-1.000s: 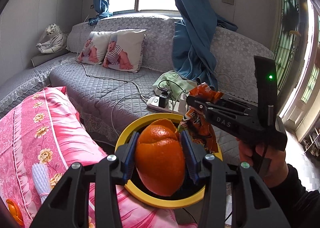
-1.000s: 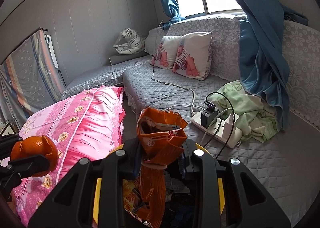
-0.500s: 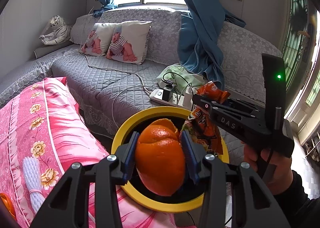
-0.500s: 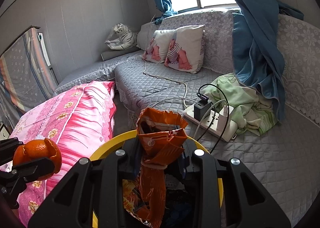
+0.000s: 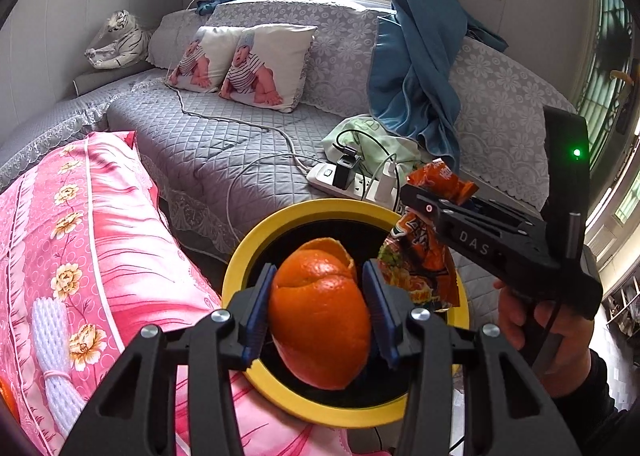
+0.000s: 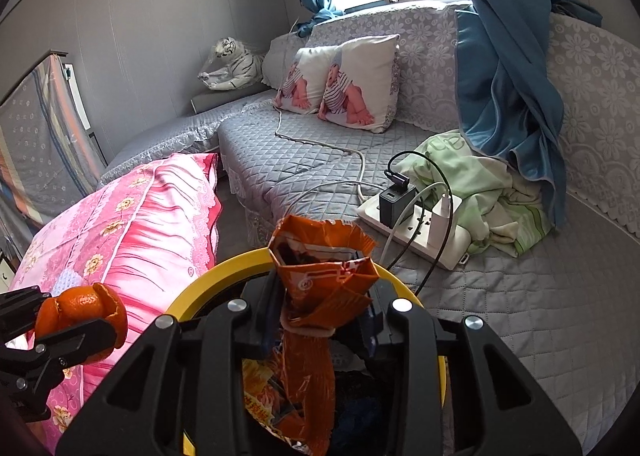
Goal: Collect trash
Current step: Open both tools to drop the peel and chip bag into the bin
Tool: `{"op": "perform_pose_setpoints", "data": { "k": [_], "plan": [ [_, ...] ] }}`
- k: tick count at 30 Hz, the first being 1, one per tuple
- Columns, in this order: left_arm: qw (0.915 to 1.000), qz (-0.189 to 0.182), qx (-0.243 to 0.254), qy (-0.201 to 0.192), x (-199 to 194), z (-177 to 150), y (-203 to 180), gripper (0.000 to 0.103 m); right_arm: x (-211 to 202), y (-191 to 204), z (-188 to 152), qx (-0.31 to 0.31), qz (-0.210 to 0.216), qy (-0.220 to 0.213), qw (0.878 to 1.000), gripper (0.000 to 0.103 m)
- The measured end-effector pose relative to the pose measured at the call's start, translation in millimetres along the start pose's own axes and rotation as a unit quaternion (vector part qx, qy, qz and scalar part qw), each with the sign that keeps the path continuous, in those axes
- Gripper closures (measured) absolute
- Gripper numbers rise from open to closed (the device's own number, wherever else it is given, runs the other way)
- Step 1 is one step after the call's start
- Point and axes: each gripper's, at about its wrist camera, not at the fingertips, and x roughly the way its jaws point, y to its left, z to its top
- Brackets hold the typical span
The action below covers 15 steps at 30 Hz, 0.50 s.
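Observation:
A round bin with a yellow rim (image 5: pixel 280 215) and dark inside stands between the pink bedding and the sofa. My left gripper (image 5: pixel 318 284) is shut on a hollow orange peel (image 5: pixel 320 312), held just over the bin's mouth. From the right wrist view the peel (image 6: pixel 80 316) shows at the left edge, beside the bin rim (image 6: pixel 208 284). My right gripper (image 6: pixel 320 316) holds a torn orange snack wrapper (image 6: pixel 324 268) upright over the bin. Its jaws are opening, and the wrapper still stands between them. The wrapper (image 5: pixel 424 256) hangs from that gripper (image 5: pixel 416 199), which a hand grips.
Pink floral bedding (image 5: pixel 100 236) lies left of the bin, with a white foam net (image 5: pixel 52 336) on it. Behind the bin, a grey quilted sofa (image 6: pixel 320 175) carries a white power strip (image 6: pixel 420 228) with chargers and cables, a green cloth (image 6: pixel 480 191), two pillows and a hanging blue curtain (image 6: pixel 500 75).
My left gripper has sunk a little with the peel toward the bin. My right gripper's jaws have spread slightly around the wrapper, which stays in place.

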Motion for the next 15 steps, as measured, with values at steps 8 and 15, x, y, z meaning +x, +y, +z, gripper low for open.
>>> {"op": "perform_pose_setpoints", "data": {
  "k": [8, 15],
  "plan": [
    [0.9995, 0.015, -0.017, -0.021, -12, 3, 9, 0.037, -4, -6, 5, 0.017, -0.012, -0.007, 1.000, 0.055],
    [0.9968, 0.048, -0.040, -0.049, -35, 6, 26, 0.036, -15, -5, 10, 0.018, -0.014, -0.019, 1.000, 0.055]
  ]
}}
